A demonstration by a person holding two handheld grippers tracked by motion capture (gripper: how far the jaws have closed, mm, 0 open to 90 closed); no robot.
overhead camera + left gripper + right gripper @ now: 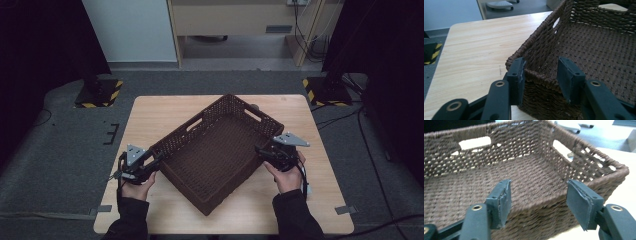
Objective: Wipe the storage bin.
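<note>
A dark brown woven basket (pixel 235 98) with slot handles lies skewed on the pale wooden table (pixel 165 110), and nothing lies inside it. My left gripper (pixel 152 159) is at the basket's left corner. In the left gripper view its jaws (pixel 541 68) straddle the corner rim of the basket (pixel 541 47), one pad outside and one inside, with a gap on the inner side. My right gripper (pixel 261 152) is at the right-hand wall. In the right gripper view it (pixel 539 192) stands wide open, and the near rim of the basket (pixel 524 142) runs between the pads untouched.
Bare tabletop lies left of and behind the basket. Two stand bases with yellow-black stripes sit on the grey floor beyond the table's far corners (pixel 100 92) (pixel 325 90). Cables trail on the floor at the right (pixel 350 117). A wooden cabinet (pixel 235 20) stands at the back.
</note>
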